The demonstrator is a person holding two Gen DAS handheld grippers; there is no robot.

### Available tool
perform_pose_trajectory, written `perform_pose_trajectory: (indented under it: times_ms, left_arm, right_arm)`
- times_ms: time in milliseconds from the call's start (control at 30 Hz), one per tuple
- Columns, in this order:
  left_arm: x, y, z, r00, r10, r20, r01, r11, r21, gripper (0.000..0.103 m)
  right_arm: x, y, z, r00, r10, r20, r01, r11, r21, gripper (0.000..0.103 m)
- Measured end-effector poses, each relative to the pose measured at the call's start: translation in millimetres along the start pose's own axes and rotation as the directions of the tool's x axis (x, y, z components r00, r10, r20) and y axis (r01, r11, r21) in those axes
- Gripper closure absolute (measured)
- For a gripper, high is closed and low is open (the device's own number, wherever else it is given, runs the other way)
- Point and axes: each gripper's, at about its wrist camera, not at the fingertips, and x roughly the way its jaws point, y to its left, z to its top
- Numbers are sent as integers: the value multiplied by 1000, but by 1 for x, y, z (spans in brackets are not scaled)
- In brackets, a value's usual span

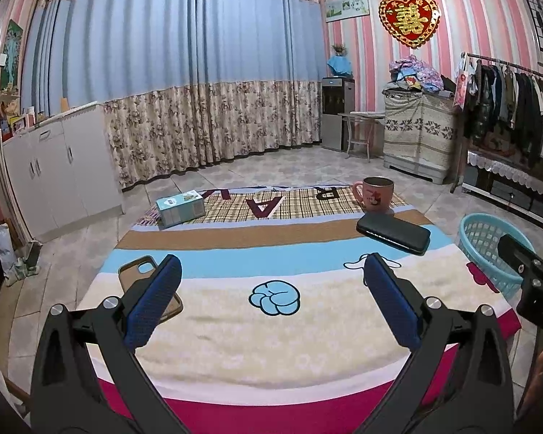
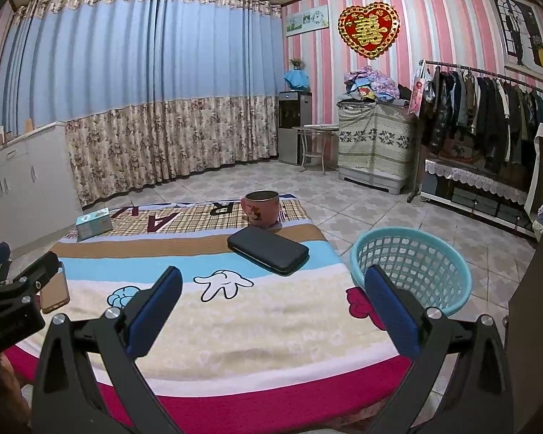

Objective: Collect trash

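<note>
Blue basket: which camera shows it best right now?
The right wrist view: the blue basket shows nearly whole on the floor beside the blanket, only its near rim behind a gripper finger. The left wrist view catches it at the right edge, partly hidden by the other gripper.

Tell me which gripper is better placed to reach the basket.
Right. The basket sits off the table's right side, just past the open right gripper. The open left gripper hangs farther left, near the phone case.

Blue curtains [image 1: 170, 83] cover one wall. The other wall [image 2: 434, 21] has pink stripes. The floor [image 2: 362, 209] is tiled.
</note>
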Motion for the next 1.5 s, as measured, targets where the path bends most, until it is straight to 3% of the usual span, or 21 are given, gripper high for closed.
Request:
perform_pose_trajectory:
  times_ms: [1500]
  left_arm:
    - [-3, 13, 8, 999, 27, 34, -27, 1000, -2, 5]
  right_arm:
    - [-1, 11, 2, 1000, 7, 14, -7, 1000, -12, 5]
